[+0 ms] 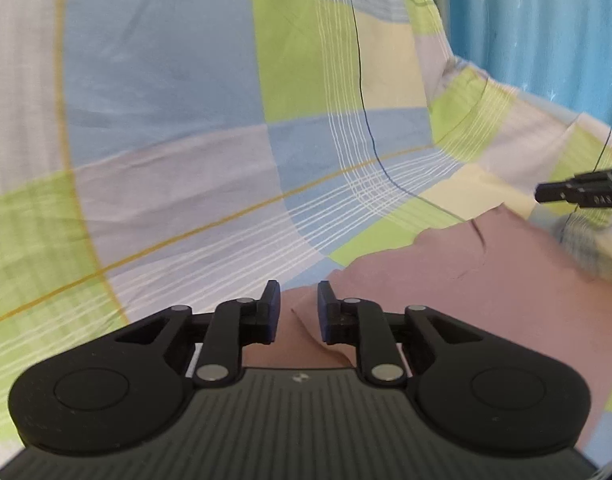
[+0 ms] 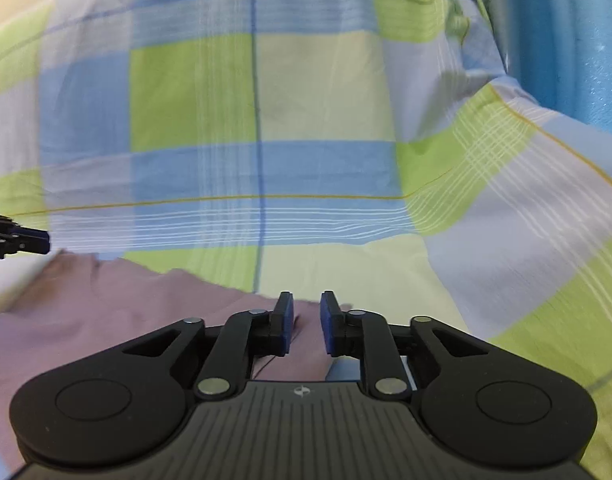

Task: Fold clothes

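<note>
The mauve garment (image 1: 466, 280) is lying flat on the checked bedsheet (image 1: 165, 120), its far edge running from the left gripper (image 1: 298, 308) to the right gripper (image 2: 307, 320), both hovering narrowly parted and empty over its opposite ends, equally near.

Two fisheye views, each mounted just behind a handheld gripper and looking forward along its fingers, low and close over a checked bedsheet (image 1: 185, 120). Both share the pink garment (image 1: 466, 280) and the blue curtain (image 1: 546, 20) at upper right. The right gripper (image 1: 540, 193) enters the left view's right edge; the left gripper (image 2: 47, 241) enters the right view's left edge.
</note>
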Tool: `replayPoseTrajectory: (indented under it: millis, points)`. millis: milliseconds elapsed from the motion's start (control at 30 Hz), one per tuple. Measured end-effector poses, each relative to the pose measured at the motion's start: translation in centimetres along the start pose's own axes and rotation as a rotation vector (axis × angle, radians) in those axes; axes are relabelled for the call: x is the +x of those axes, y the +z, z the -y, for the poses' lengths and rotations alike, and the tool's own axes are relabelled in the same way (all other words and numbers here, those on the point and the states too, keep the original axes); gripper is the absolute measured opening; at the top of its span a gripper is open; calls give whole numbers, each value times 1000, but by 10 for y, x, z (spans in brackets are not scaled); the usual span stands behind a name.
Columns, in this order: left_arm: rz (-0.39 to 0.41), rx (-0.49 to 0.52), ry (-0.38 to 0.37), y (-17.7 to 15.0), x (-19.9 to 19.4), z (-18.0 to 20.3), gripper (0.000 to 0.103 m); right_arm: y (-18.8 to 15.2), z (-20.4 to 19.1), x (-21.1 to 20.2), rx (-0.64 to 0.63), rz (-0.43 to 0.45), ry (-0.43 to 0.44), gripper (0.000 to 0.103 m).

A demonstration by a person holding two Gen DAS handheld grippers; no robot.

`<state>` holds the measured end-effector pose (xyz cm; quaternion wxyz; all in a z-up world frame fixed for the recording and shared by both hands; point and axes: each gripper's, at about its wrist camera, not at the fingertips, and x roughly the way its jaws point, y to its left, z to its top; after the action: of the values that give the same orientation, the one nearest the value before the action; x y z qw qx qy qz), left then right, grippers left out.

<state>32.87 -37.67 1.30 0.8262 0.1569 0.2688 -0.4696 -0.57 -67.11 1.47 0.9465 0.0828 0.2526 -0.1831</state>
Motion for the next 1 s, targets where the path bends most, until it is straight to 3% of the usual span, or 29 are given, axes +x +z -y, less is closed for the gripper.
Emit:
replayPoseTrajectory:
  millis: [133, 267, 433, 600, 667, 700, 733, 900, 1000]
  points:
    - [4, -19, -12, -13, -43, 7, 25, -29, -48, -52, -169, -26, 35, 31]
    - [-28, -28, -82, -49, -80, 30, 30, -69, -79, -93, -307, -70, 24, 35]
    - [-38, -12, -175, -84, -93, 51, 30, -105, -85, -116, -317, -127, 20, 43]
    - [-32, -8, -170, -90, -83, 55, 29, -114, -71, -118, -268, -144, -29, 43]
    - [-30, -11, -178, -91, -84, 54, 28, -116, -75, -116, -343, -152, -60, 43]
    - [-35, -24, -192, -92, -84, 53, 21, -117, -78, -114, -390, -154, -68, 43]
    - [-43, -38, -193, -92, -85, 51, 7, -120, -84, -113, -443, -154, -73, 43]
    - [-16, -139, -136, -92, -95, 32, 5, -132, -110, -102, -707, -142, -127, 48]
    - [-2, 33, -56, -91, -106, 52, 7, -147, -129, -93, -935, -111, -208, 50]
